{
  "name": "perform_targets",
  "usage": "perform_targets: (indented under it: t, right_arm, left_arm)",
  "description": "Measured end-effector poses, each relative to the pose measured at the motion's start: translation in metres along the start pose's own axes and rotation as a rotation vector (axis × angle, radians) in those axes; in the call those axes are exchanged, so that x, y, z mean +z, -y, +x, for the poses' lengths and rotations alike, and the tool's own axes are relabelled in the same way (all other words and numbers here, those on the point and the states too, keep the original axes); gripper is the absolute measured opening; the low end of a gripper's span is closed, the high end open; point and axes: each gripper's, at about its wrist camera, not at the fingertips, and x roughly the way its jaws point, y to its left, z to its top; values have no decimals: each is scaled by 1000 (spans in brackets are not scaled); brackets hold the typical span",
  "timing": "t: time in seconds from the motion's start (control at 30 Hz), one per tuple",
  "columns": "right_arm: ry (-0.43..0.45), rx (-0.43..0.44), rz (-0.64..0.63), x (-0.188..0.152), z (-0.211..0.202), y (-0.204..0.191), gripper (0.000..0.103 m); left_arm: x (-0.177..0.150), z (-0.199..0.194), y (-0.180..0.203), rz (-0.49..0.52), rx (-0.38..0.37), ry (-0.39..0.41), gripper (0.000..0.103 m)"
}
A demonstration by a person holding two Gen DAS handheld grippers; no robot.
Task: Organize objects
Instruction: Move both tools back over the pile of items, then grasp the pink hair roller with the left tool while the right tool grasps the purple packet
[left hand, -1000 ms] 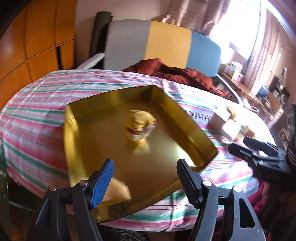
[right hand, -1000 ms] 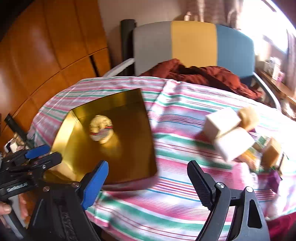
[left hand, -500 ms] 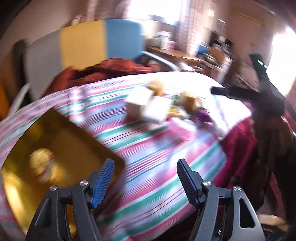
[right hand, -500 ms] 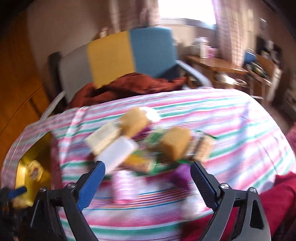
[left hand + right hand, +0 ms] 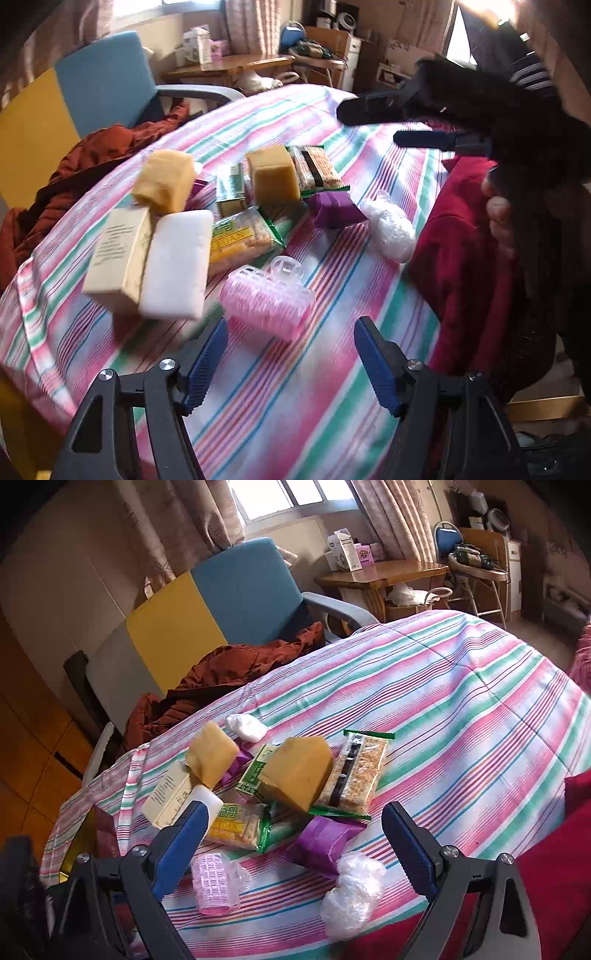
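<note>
Two views are being given. From the left wrist camera, the left hand-held gripper [image 5: 290, 363] is being held above the striped counter [image 5: 332, 387] with its jaws standing wide apart and nothing between them. Just beyond its fingertips, at twelve o'clock, a pink hair roller [image 5: 267, 301] is lying on the cloth. At ten o'clock of the roller a white foam block [image 5: 175, 264] is leaning against a cream box [image 5: 120, 258], and a yellow sponge [image 5: 164, 181] is resting on top of the two. A yellow cracker packet [image 5: 240, 240] is lying just beside the foam block, with a second yellow sponge [image 5: 275, 179] and a cereal bar [image 5: 319, 168] behind it. A purple packet [image 5: 334, 210] and a clear plastic bundle [image 5: 389, 229] are lying at two o'clock of the roller. At the upper right, the right hand-held gripper [image 5: 380, 123] is being held over the far edge of the counter, its jaws parted and empty.

From the right wrist camera, the right hand-held gripper [image 5: 291, 840] is being seen with its jaws having just been opened wider; nothing is gripped. Between its fingers the purple packet [image 5: 325, 843] is lying flat, with the plastic bundle [image 5: 351, 897] touching it at five o'clock and the hair roller [image 5: 216, 882] at eight o'clock. The cracker packet [image 5: 238, 825], the sponges [image 5: 299, 771] and the cereal bar [image 5: 352, 771] are being shown clustered beyond, near the middle of the counter [image 5: 461, 720]. A colour-blocked chair [image 5: 207, 609] is standing behind, with a rust-coloured garment [image 5: 229, 675] draped on it.
</note>
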Motion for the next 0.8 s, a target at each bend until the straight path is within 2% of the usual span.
perform_targets:
  t: [0.2,0.3,0.5,0.57,0.63,0.8]
  right_arm:
    - [16,24,22,0,-1,5,96]
    - [17,37,36,0,-1,8,96]
    - [19,49,38,1,0,9,96]
    - [18,46,37,1,2,8,96]
    - [21,47,39,2,1,9,96]
    - [24,42,31,1,1,7,96]
  left_arm:
    - [18,34,-9,77,-26,-69,72]
    - [25,42,-11,115,-18,-63,75]
    - [31,50,-23,90,-5,-75,77]
    - [30,43,-25,46,-48,-63,77]
    - [27,33,-22,34,-129,-46,77]
    - [22,23,-17,65,-120,-48,77]
